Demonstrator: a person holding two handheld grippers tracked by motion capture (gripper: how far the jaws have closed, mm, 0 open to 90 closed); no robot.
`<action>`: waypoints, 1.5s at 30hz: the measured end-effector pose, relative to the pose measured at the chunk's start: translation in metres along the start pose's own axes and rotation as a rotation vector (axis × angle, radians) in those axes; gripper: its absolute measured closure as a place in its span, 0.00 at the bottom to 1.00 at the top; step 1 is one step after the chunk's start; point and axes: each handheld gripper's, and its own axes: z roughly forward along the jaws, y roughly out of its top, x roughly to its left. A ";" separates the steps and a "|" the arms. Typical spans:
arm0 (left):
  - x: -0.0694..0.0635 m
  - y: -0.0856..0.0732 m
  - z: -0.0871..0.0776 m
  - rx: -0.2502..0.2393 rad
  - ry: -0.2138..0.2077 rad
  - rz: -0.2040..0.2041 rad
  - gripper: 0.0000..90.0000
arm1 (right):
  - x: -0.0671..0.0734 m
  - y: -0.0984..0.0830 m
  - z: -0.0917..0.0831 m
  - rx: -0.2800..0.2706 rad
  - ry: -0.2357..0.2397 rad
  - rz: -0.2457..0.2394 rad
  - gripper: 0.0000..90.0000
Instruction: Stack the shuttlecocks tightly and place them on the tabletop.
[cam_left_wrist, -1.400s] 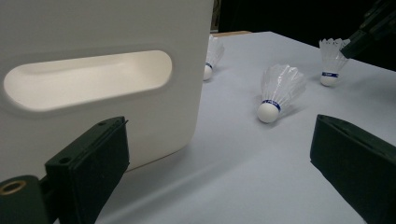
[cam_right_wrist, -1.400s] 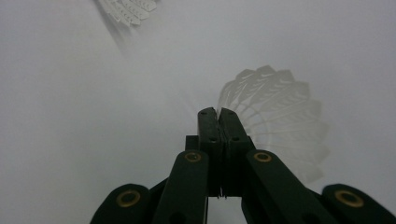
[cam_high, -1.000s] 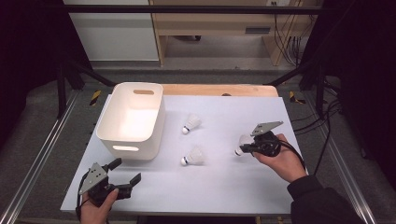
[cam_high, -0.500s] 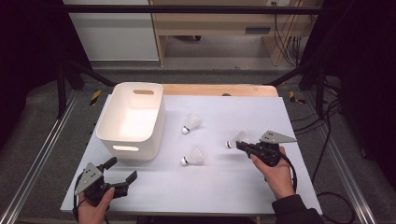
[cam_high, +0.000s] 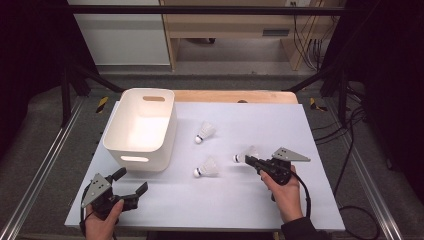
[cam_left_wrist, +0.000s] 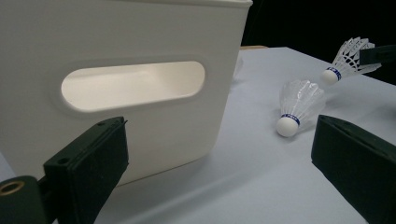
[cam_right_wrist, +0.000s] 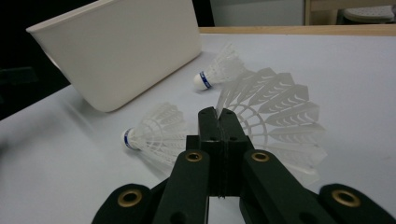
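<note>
three shuttlecocks (cam_high: 206, 167) and a tub (cam_high: 142, 127) on a white table (cam_high: 310, 200).

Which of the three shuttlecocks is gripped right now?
The rightmost shuttlecock: the right gripper is shut on its feather skirt. The other two, one beside the white bin and one nearer the table's middle, lie free.

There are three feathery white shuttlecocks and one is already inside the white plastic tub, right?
Not quite: the white plastic tub holds nothing. The high view shows two feathery white shuttlecocks lying on the table, and the third pinched in the right tool.
</note>
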 end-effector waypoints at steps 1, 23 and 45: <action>-0.001 0.000 0.000 -0.001 0.003 0.000 0.04 | 0.002 0.000 0.001 -0.003 0.005 0.007 1.00; 0.001 0.001 -0.001 -0.016 -0.005 -0.001 0.04 | 0.030 0.001 0.020 0.026 0.034 -0.042 1.00; -0.002 0.000 0.001 -0.001 -0.013 0.009 0.04 | 0.037 -0.005 0.060 0.109 0.117 0.029 1.00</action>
